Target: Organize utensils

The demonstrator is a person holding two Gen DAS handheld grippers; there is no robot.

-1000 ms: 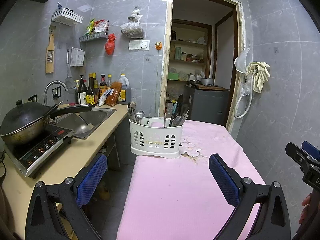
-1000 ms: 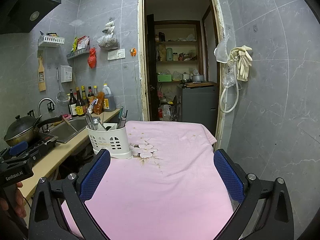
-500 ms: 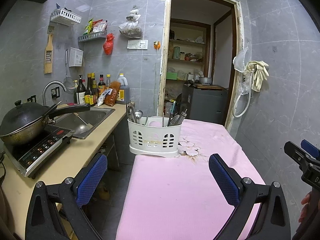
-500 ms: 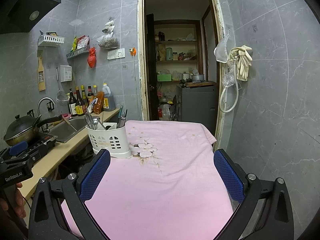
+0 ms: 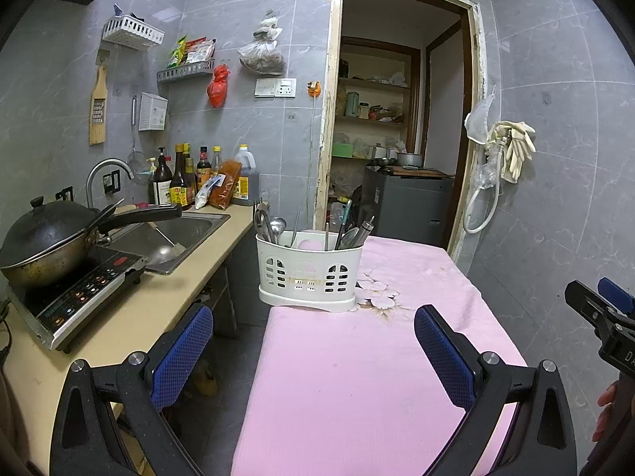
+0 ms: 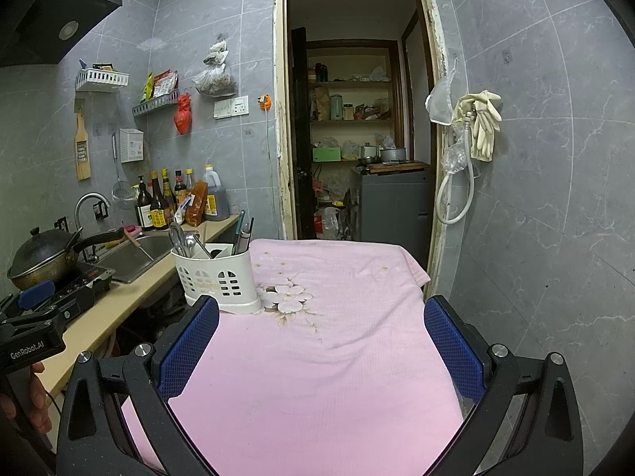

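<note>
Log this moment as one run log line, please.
left gripper: open, empty | right gripper: open, empty | white plastic utensil caddy: upright on pink tablecloth, utensils inside

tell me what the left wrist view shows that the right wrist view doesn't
Only the left wrist view shows the induction cooktop's control panel up close and the right gripper at its right edge. Only the right wrist view shows the range hood, the far right corner of the pink tablecloth, and the left gripper at its left edge. Both show the white utensil caddy standing on the tablecloth with utensils upright in it, the wok, the sink and the doorway. Both grippers are open and empty.
</note>
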